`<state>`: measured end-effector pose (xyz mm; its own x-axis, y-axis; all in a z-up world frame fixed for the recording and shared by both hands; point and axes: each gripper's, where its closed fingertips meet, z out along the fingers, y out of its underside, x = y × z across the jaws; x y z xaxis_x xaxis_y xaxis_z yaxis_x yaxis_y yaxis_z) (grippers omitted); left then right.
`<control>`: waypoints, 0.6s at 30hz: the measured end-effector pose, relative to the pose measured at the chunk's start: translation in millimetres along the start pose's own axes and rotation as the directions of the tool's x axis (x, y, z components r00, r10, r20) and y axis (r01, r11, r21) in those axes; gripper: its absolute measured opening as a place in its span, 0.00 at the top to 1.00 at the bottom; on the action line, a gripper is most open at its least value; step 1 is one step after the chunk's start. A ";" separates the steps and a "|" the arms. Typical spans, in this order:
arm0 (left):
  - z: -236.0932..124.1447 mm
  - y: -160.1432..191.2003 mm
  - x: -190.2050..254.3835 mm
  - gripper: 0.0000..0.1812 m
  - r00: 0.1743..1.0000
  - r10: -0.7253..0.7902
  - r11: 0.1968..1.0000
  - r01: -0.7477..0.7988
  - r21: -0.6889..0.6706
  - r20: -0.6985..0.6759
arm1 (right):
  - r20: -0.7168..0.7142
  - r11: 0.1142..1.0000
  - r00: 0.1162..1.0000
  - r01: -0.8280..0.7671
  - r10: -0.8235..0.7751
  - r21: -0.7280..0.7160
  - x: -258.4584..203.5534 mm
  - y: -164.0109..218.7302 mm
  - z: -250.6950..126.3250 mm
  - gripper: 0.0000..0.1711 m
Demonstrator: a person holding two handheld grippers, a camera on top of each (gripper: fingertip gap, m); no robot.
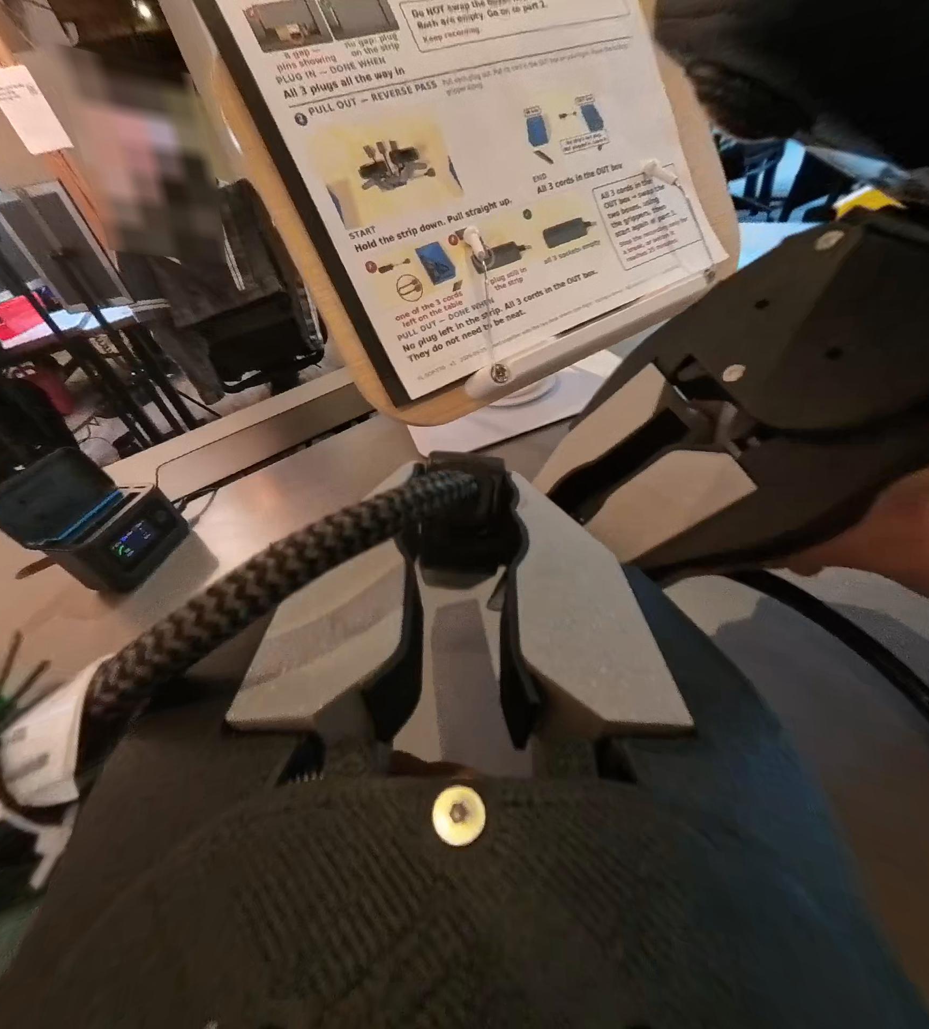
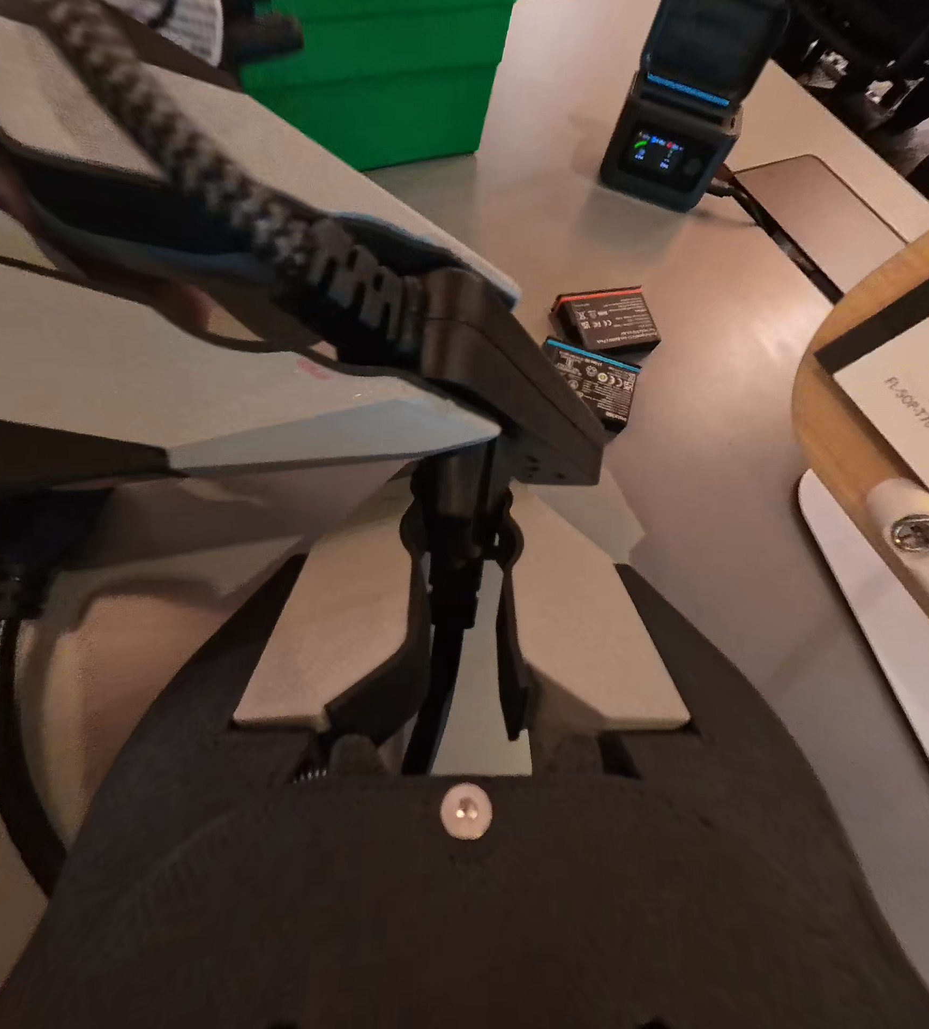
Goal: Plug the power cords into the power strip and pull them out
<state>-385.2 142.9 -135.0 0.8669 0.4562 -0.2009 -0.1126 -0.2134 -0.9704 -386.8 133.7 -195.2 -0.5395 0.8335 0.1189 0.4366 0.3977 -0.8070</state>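
Note:
My left gripper (image 1: 459, 523) is shut on a small black power strip (image 1: 458, 537) whose braided cable (image 1: 262, 579) trails off to the lower left. It holds the strip in the air above the table. In the right wrist view the strip (image 2: 507, 378) and its braided cable (image 2: 200, 161) come in from the left, held in the left gripper (image 2: 501, 362). My right gripper (image 2: 459, 534) is shut on a black plug (image 2: 454, 501) whose tip meets the strip's underside. Its cord (image 2: 434, 668) runs back between the fingers. The right gripper (image 1: 635, 479) also shows in the left wrist view.
A wooden instruction board (image 1: 479, 195) stands ahead on the grey table (image 2: 674, 501). A dark charger case (image 2: 668, 150) and two small batteries (image 2: 607, 323) lie beyond the strip. A green bin (image 2: 384, 83) stands at the far left. A black cord loop (image 2: 6, 668) hangs at left. My right fingertips sit around 6 centimeters from my left ones.

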 end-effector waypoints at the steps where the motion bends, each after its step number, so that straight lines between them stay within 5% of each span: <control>1: -1.2 -3.2 -2.0 0.86 1.000 -0.012 1.000 0.012 0.025 -0.011 | -0.006 1.000 1.000 0.001 -0.001 0.002 -3.7 -2.4 -1.9 0.88; 4: 0.7 -0.3 -1.9 0.86 0.999 -0.011 1.000 0.012 0.025 -0.049 | -0.015 1.000 1.000 -0.001 0.001 -0.009 -10.0 -2.0 -4.9 0.88; 6: 0.1 -0.9 2.6 0.86 0.998 0.029 0.999 -0.028 0.024 -0.056 | 0.130 0.996 0.987 -0.092 0.091 0.005 -15.4 0.4 -3.6 0.88; 9: -10.3 -8.2 14.7 0.86 0.984 0.024 0.996 -0.008 0.088 -0.178 | 0.524 0.933 0.797 -0.360 0.300 0.012 -36.0 -6.8 -23.6 0.87; 11: -9.8 -2.3 21.4 0.86 0.971 0.012 0.998 0.003 0.062 -0.240 | 0.668 0.886 0.647 -0.461 0.369 -0.042 -42.4 -5.8 -35.0 0.85; 18: -18.2 -0.2 26.4 0.86 0.917 -0.089 0.993 0.114 0.042 -0.388 | 0.754 0.891 0.552 -0.443 0.356 -0.097 -57.5 -1.3 -41.0 0.85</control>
<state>-353.5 139.3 -137.6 0.9937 0.1018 -0.0462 -0.0334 -0.1238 -0.9917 -326.8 101.0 -177.3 -0.6850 0.3129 -0.6579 0.6977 0.0220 -0.7160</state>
